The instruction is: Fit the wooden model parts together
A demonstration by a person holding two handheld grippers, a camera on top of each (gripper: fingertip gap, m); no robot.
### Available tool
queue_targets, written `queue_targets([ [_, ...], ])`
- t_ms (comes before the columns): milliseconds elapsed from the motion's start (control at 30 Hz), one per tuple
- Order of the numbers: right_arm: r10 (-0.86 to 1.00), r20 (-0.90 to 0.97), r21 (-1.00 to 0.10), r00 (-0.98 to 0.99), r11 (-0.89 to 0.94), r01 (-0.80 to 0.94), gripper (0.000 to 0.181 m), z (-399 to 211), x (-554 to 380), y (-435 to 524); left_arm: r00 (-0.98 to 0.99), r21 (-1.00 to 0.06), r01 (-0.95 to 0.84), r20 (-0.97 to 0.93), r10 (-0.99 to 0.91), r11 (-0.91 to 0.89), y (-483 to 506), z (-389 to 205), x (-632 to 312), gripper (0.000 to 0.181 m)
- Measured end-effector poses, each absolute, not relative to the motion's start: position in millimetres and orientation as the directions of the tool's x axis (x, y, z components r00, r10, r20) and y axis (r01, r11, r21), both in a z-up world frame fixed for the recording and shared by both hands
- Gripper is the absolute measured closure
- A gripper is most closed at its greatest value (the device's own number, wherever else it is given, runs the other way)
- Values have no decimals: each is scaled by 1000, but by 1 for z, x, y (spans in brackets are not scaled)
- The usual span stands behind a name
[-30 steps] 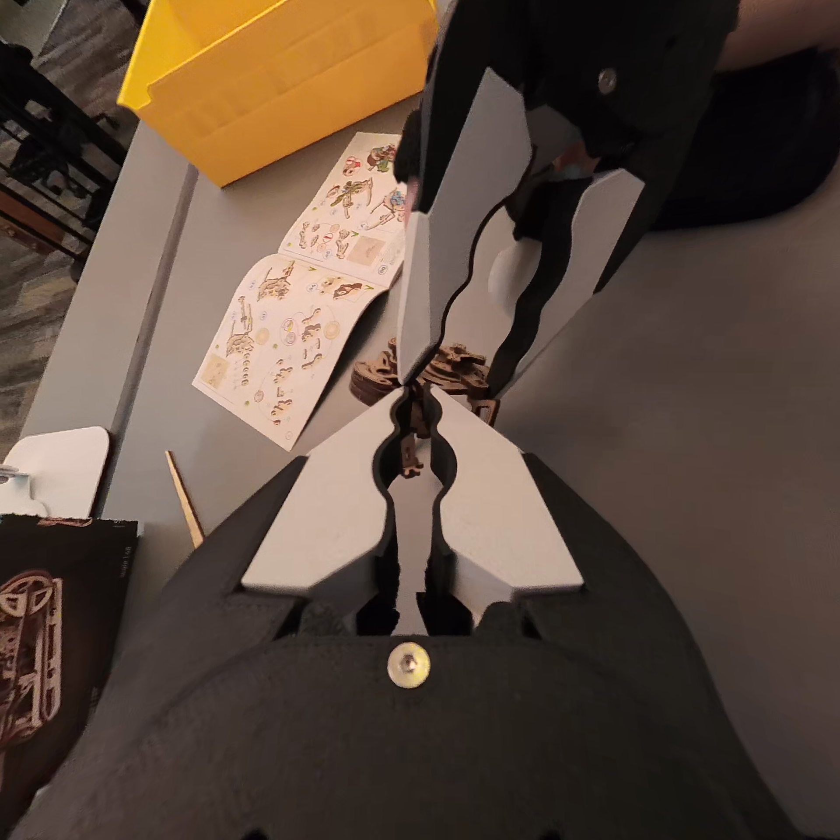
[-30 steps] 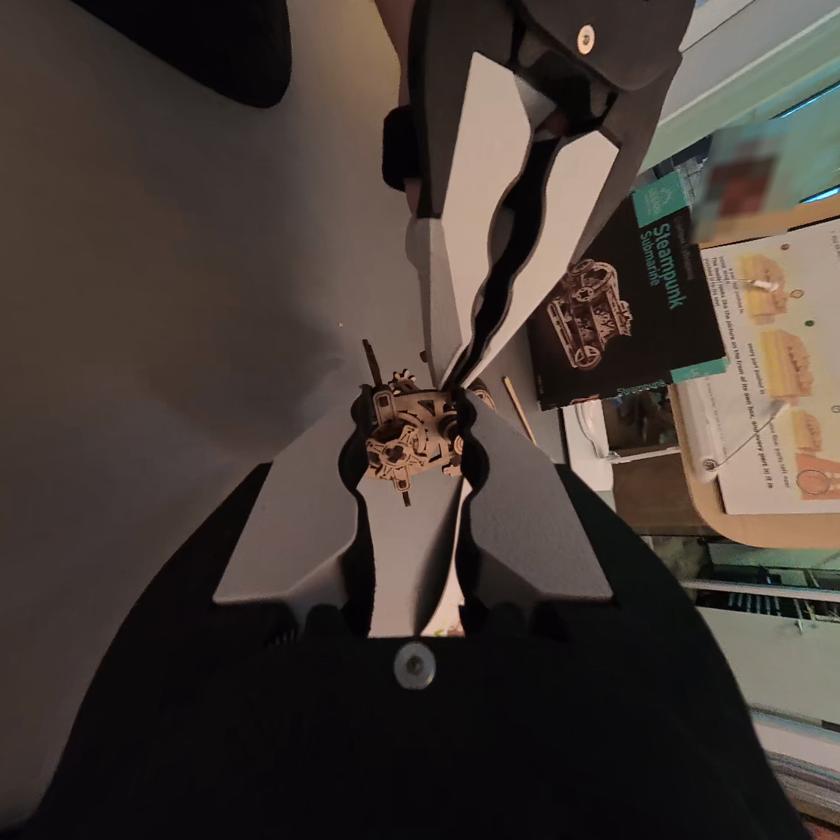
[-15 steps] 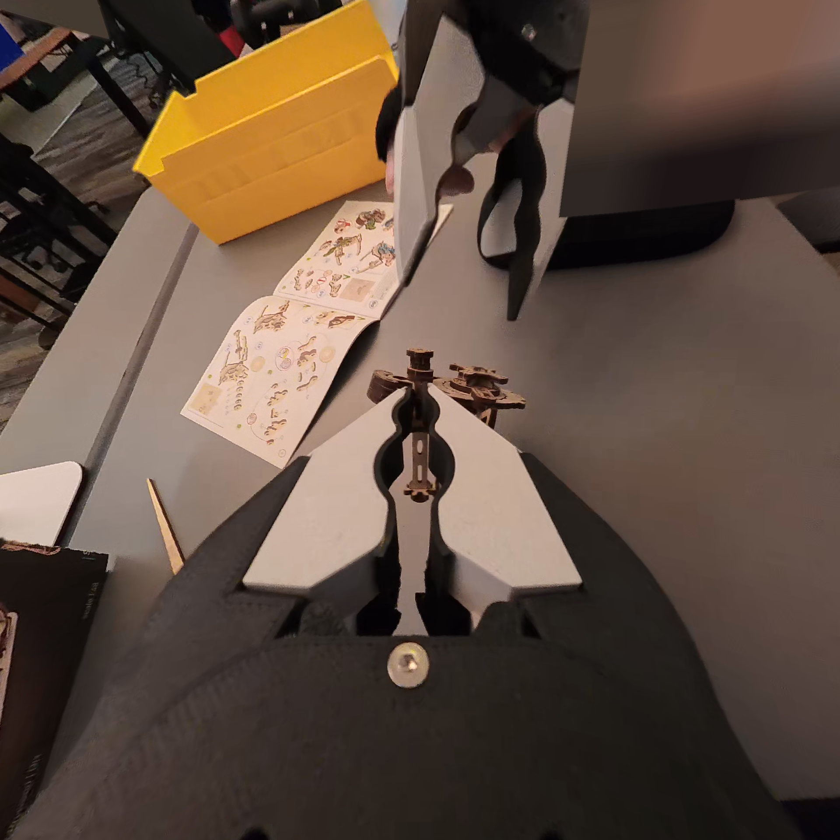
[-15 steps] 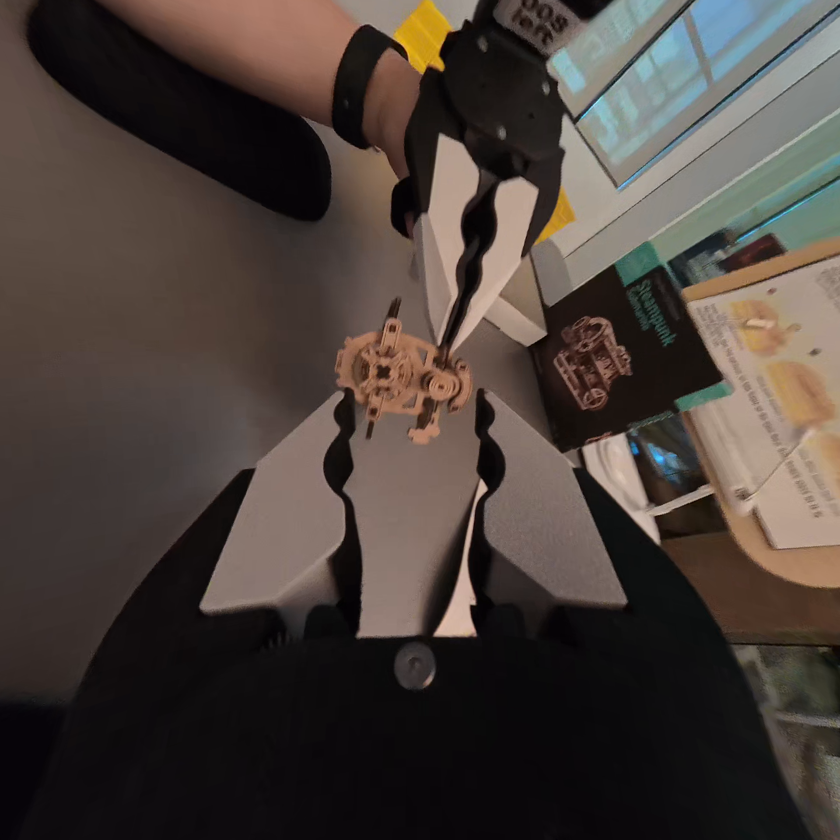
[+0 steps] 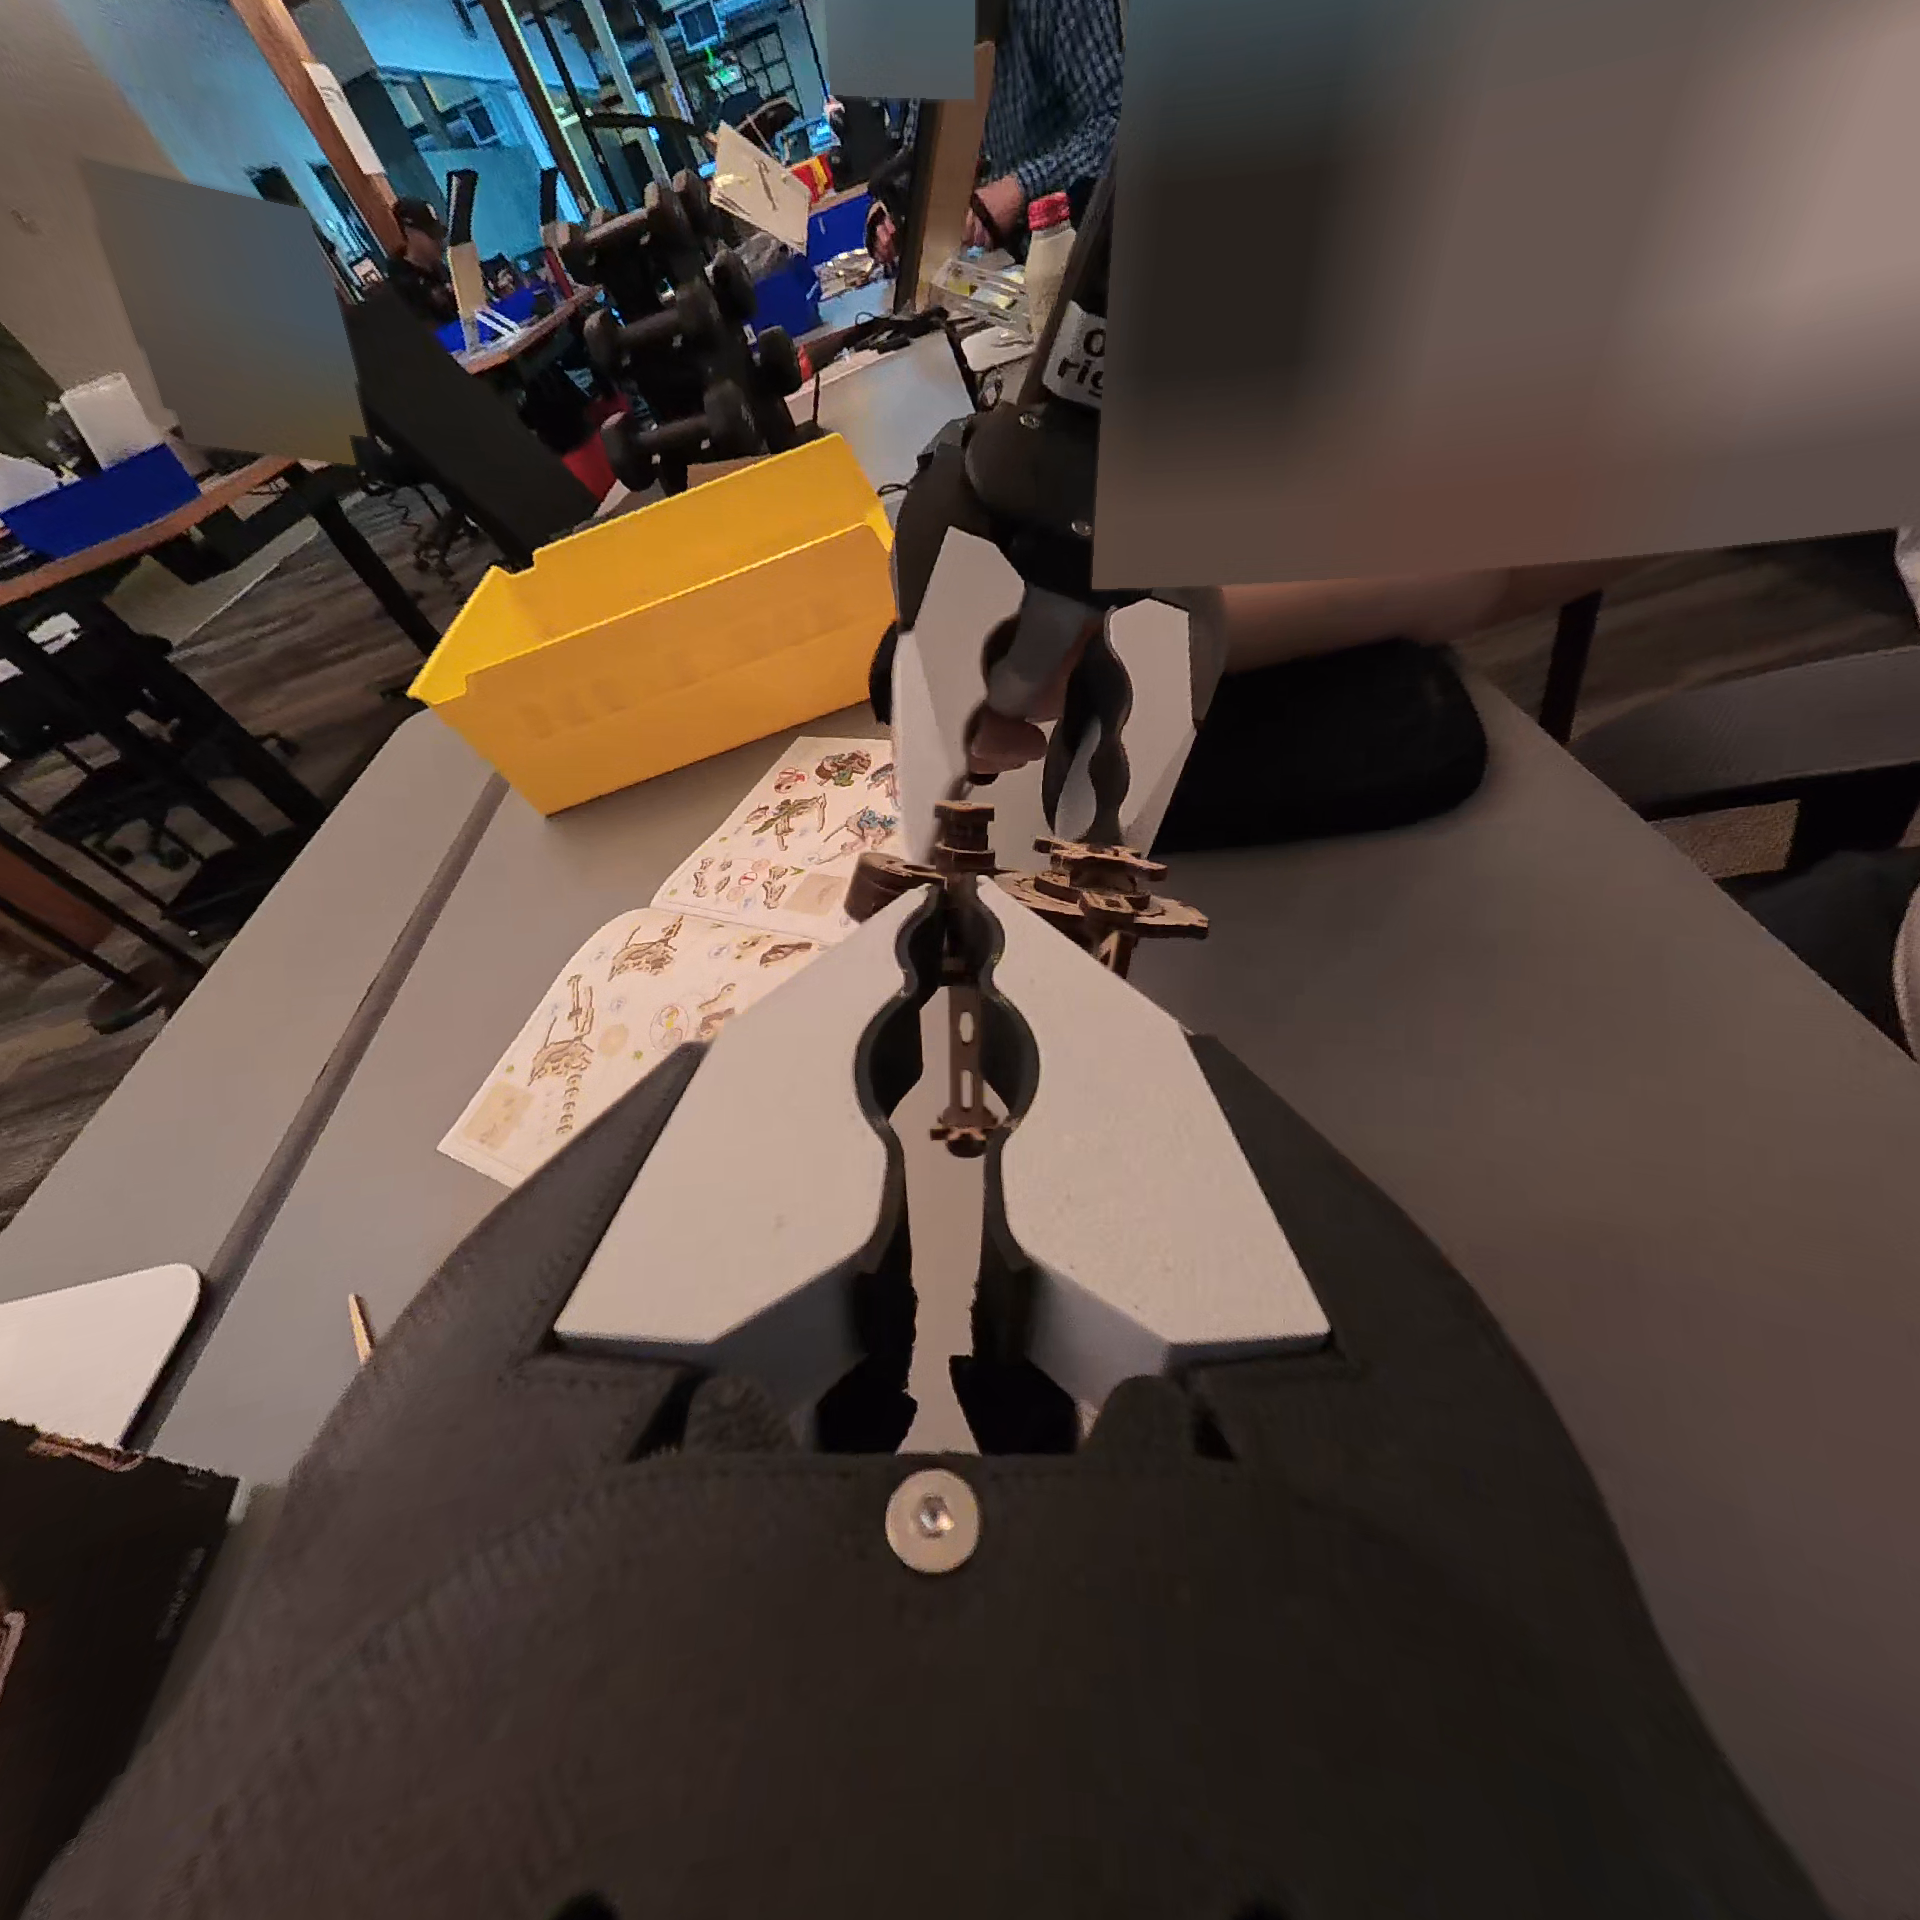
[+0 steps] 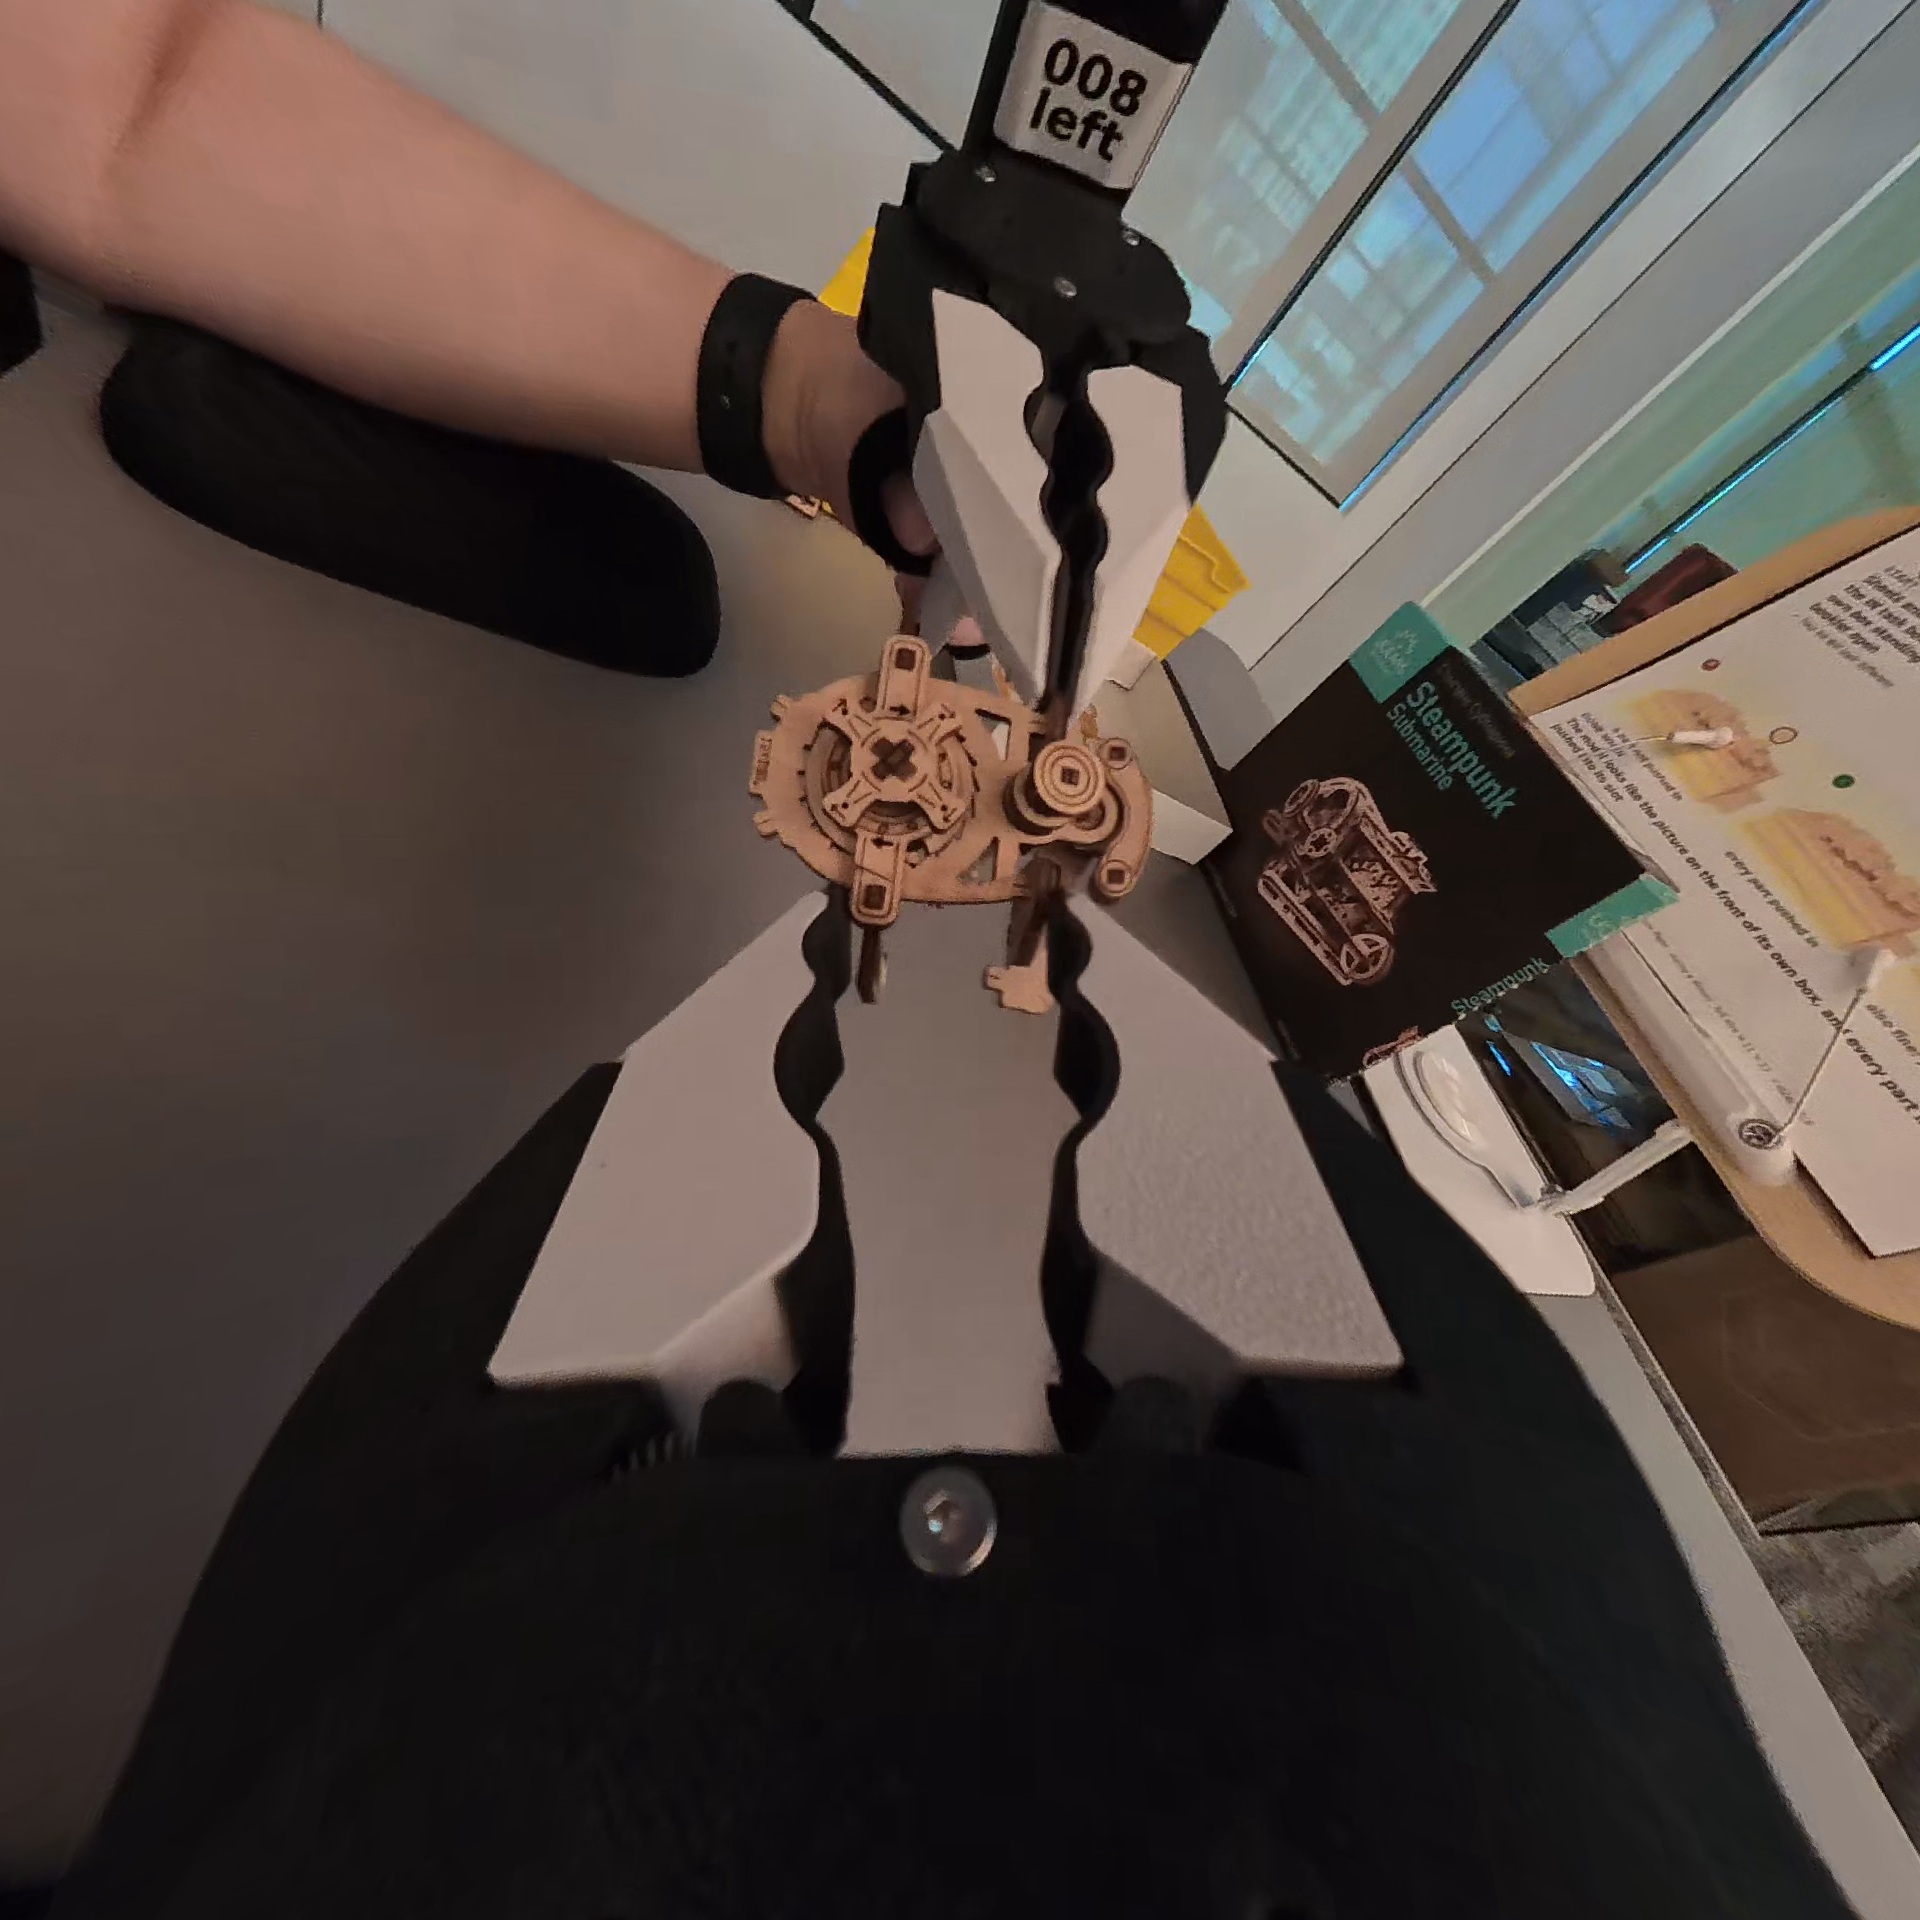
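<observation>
The wooden model assembly [image 6: 894, 790], a round gear disc with a smaller wheel beside it, hangs in the air above the grey table [image 6: 312, 935]. My left gripper [image 5: 956, 904] is shut on a thin wooden strip of the model [image 5: 1101, 894]. It comes in from above in the right wrist view [image 6: 1060, 675]. My right gripper [image 6: 951, 920] is open, and the model's lower pegs reach between its fingertips. In the left wrist view it [image 5: 1023, 831] stands open just behind the model.
A yellow bin [image 5: 665, 655] stands at the far table edge with an open instruction booklet [image 5: 665, 997] before it. A black box [image 6: 1423, 831], a black pad [image 6: 416, 520], a wooden stick [image 5: 358, 1325] and a board with sheets [image 6: 1766, 883] are around. My left and right fingertips are right by each other.
My right gripper opened and let go of the model, then drew back a little. My left gripper kept its hold and lifted the model higher above the table.
</observation>
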State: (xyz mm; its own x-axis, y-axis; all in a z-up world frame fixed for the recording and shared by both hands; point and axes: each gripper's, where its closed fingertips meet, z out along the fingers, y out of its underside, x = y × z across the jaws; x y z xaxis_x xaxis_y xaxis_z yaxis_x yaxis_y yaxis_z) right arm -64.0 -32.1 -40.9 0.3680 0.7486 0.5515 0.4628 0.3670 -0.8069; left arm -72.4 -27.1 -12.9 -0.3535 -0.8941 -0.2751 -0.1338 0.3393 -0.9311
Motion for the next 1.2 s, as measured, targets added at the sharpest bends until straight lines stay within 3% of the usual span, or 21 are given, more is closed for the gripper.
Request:
queue_targets([
  [100, 732, 575, -780, 367, 354, 516, 145, -46, -61, -28, -341, -931, -157, -263, -902, 330, -25, -17, -72, 181],
  [233, 656, 667, -673, 353, 329, 662, 145, -59, -49, -14, -357, -924, -246, -194, -914, 293, -29, -23, -79, 146],
  [300, 658, 679, -649, 326, 329, 686, 145, -65, -52, -15, -349, -906, -248, -247, -904, 343, -39, -24, -78, 130],
  [367, 642, 705, -605, 300, 325, 727, 145, -71, -52, -12, -245, -798, -320, -451, -858, 511, -27, -38, -74, 127],
  [467, 608, 753, -518, 251, 313, 796, 145, -81, -49, -7, -205, -652, -395, -624, -754, 647, -22, -56, -71, 129],
  [567, 589, 784, -443, 198, 306, 843, 145, -89, -47, -5, -176, -634, -407, -652, -738, 658, -20, -61, -74, 132],
  [700, 584, 791, -427, 180, 318, 846, 144, -89, -51, -8, -134, -676, -328, -658, -741, 660, -21, -53, -76, 164],
  [833, 561, 812, -391, 159, 323, 862, 144, -90, -46, -6, -82, -811, -313, -495, -865, 494, -11, -47, -78, 158],
  [900, 580, 796, -419, 174, 321, 849, 144, -91, -46, -7, 37, -954, -140, -274, -961, 266, 0, -12, -79, 181],
  [933, 584, 791, -432, 185, 317, 845, 144, -91, -45, -6, 17, -996, -29, -86, -996, 86, 2, 6, -82, 181],
  [1000, 587, 783, -452, 204, 313, 835, 144, -89, -44, -5, -157, -951, 86, 280, -947, -296, 5, 29, -93, 181],
  [1067, 594, 770, -484, 235, 303, 821, 145, -86, -42, -3, -304, -838, 144, 468, -830, -525, 13, 44, -104, 176],
  [1100, 601, 759, -503, 250, 297, 812, 145, -85, -41, -3, -237, -851, 135, 470, -850, -508, 24, 34, -103, 181],
  [1200, 623, 728, -546, 286, 275, 792, 145, -84, -39, -1, 30, -974, 30, 227, -973, -226, 41, 6, -96, 181],
])
